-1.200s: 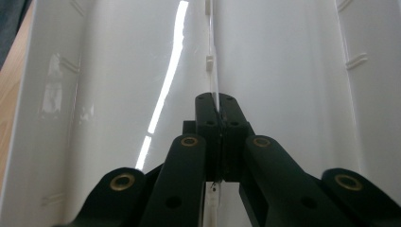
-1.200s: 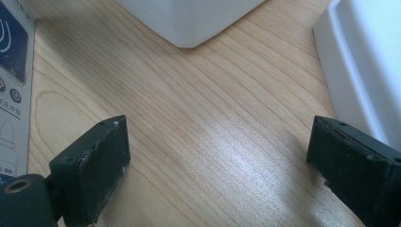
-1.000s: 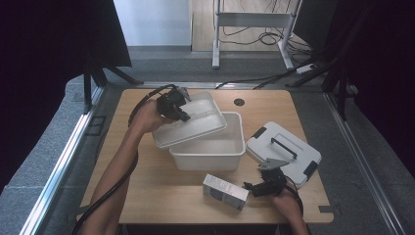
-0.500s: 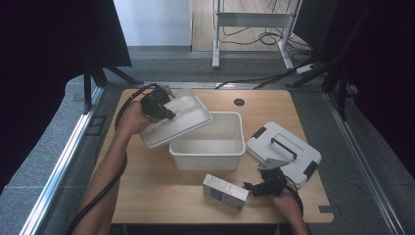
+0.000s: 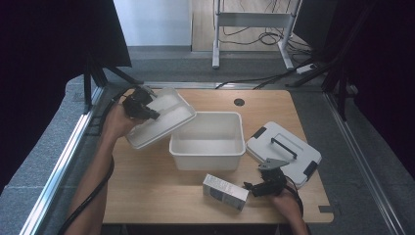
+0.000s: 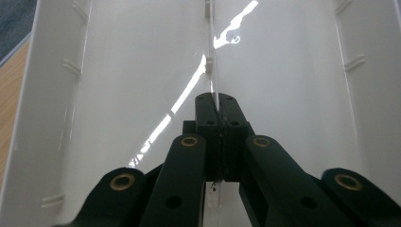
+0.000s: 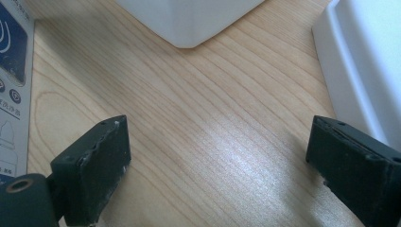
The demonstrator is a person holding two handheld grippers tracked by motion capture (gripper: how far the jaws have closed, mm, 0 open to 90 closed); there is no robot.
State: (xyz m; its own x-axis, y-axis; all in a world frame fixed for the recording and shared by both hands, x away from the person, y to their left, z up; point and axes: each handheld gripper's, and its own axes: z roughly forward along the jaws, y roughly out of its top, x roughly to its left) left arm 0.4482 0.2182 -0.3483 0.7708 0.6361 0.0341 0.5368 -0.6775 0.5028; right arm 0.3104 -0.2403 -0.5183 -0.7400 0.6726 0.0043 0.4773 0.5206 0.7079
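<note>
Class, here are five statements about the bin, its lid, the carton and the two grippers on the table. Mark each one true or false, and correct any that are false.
1. The left gripper is shut on the clear lid. True.
2. The lid sits squarely on the white bin. False: it is held tilted, off to the bin's left, and the bin is open.
3. The right gripper has its jaws open over bare wood. True.
4. The small carton lies inside the bin. False: it lies on the table in front of the bin.
5. The white case with a black handle is left of the bin. False: it is on the right.
</note>
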